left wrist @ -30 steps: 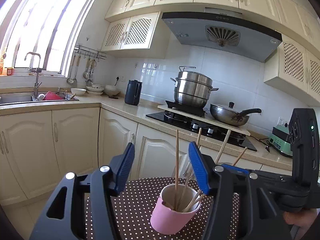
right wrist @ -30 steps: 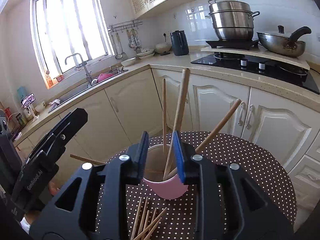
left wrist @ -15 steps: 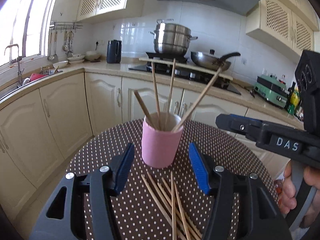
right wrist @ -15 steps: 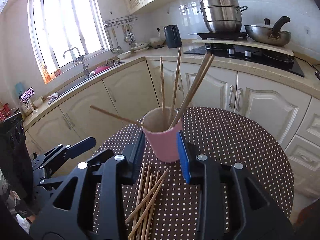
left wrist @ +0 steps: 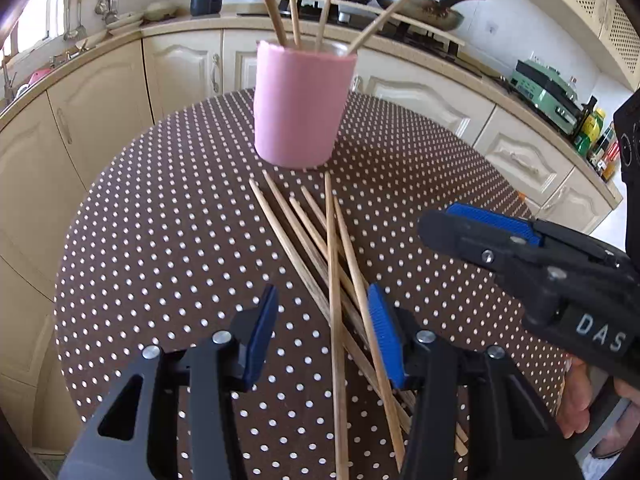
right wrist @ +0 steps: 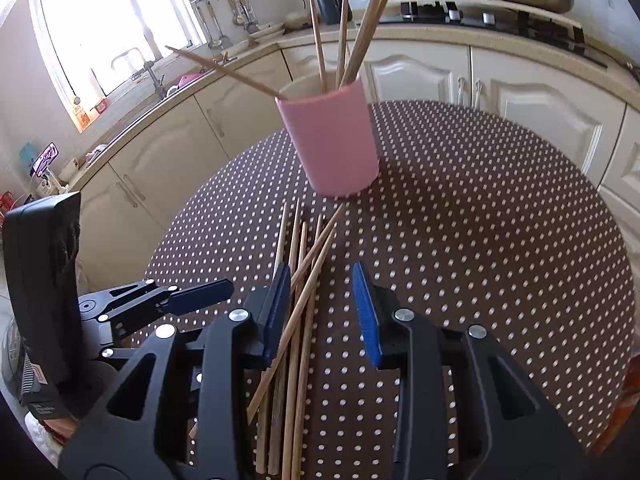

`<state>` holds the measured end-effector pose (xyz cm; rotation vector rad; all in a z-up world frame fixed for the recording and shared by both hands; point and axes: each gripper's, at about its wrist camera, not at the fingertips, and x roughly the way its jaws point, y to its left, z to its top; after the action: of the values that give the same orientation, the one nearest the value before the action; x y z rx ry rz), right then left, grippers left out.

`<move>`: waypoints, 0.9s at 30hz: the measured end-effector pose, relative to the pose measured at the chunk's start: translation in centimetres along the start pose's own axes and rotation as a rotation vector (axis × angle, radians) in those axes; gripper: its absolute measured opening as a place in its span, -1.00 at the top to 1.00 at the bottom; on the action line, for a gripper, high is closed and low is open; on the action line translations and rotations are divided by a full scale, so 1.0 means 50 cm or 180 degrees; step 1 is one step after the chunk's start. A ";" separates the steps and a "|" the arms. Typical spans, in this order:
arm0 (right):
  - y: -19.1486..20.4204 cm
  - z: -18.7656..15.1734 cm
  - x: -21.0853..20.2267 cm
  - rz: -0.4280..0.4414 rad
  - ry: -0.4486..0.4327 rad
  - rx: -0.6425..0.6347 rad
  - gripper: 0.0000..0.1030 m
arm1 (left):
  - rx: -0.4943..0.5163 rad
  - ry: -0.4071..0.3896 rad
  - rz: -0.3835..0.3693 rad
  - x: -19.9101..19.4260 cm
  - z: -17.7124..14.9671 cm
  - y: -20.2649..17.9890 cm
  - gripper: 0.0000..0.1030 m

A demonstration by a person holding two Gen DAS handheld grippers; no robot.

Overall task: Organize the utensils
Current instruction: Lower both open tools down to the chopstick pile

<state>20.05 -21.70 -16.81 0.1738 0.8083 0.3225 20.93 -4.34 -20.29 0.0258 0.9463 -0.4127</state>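
Loose chopsticks [left wrist: 335,264]: crossed pile on the dotted table [left wrist: 160,240], near side of the pink cup [left wrist: 302,104], which stands upright with several more chopsticks inside. Your left gripper [left wrist: 322,334]: fingers apart, straddling the pile. Your right gripper [right wrist: 324,308]: fingers apart, pile beside its left finger [right wrist: 277,312].

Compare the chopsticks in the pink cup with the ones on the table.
The chopsticks in the pink cup stand steeply, fanned outward; the loose chopsticks lie flat on the dotted tablecloth, crossing in a pile. About five are in the cup, about six loose. Both look like plain wood.
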 end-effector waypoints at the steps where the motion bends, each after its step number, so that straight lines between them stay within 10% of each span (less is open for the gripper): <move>1: -0.001 -0.006 0.004 0.0001 0.0030 0.0006 0.36 | 0.0018 0.0036 0.0017 0.006 -0.002 -0.002 0.19; 8: -0.008 -0.021 0.019 0.0019 0.0141 0.0044 0.36 | -0.0030 0.0157 -0.0033 0.034 -0.013 0.001 0.78; 27: 0.021 -0.023 0.102 -0.0118 0.0611 -0.0013 0.36 | -0.0392 0.0005 0.0089 -0.021 -0.018 0.086 0.88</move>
<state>22.28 -18.91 -20.79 0.1250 0.9992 0.3089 21.19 0.13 -20.67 -0.0727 0.9702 -0.3279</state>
